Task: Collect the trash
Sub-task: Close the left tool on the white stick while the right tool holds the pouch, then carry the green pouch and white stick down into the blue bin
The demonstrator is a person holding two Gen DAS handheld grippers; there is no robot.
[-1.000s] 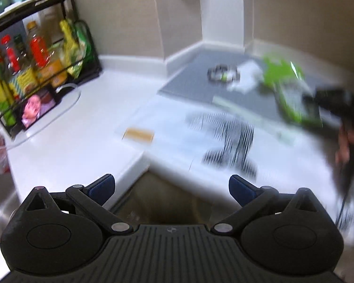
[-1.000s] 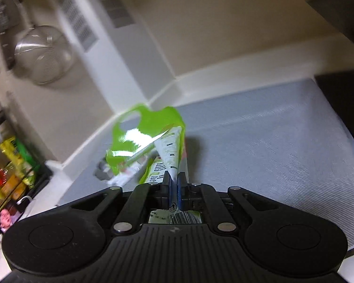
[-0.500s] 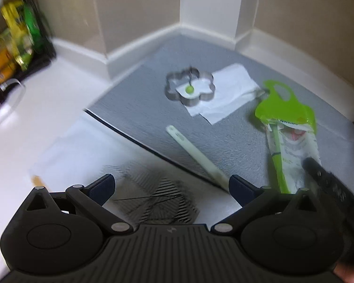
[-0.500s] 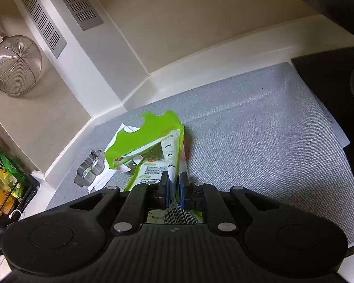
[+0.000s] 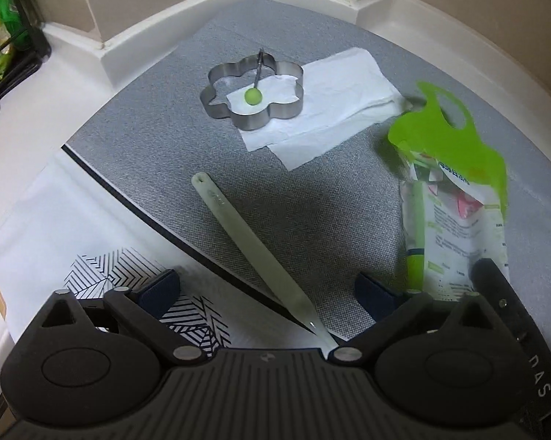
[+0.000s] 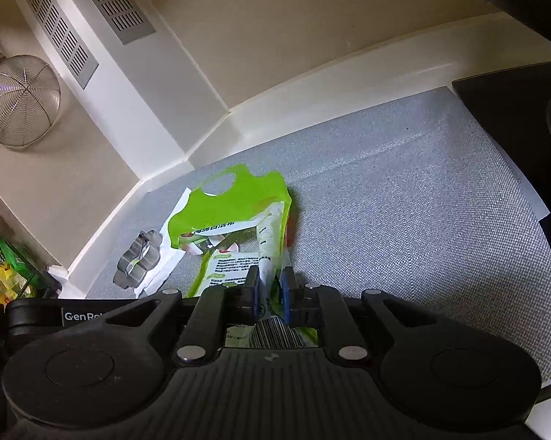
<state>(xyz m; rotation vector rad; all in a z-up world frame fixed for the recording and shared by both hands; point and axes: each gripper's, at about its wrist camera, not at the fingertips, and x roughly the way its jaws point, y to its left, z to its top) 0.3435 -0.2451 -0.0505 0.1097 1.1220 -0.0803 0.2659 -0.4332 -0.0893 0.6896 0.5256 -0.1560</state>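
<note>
Two grippers work over the grey mat [image 5: 312, 220]. Right gripper [image 6: 270, 288], jaws just easing apart, loosely straddles the green packet [image 6: 235, 216], which lies at three o'clock of the wide-open left gripper [image 5: 268, 289]; a white tissue [image 5: 334, 102] sits at twelve.

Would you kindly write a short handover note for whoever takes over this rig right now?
Left hand-held gripper: open, empty, hovering over the white stick on the grey mat.
Right hand-held gripper: jaws have just been opening. The green packet sits loose between them, not pinched, with its far end lying on the mat.
The tissue lies further back, partly under the flower-shaped metal ring.
Done: nothing visibly binned.
Left: collect the packet, the tissue and probably the stick. No bin is in view.
</note>
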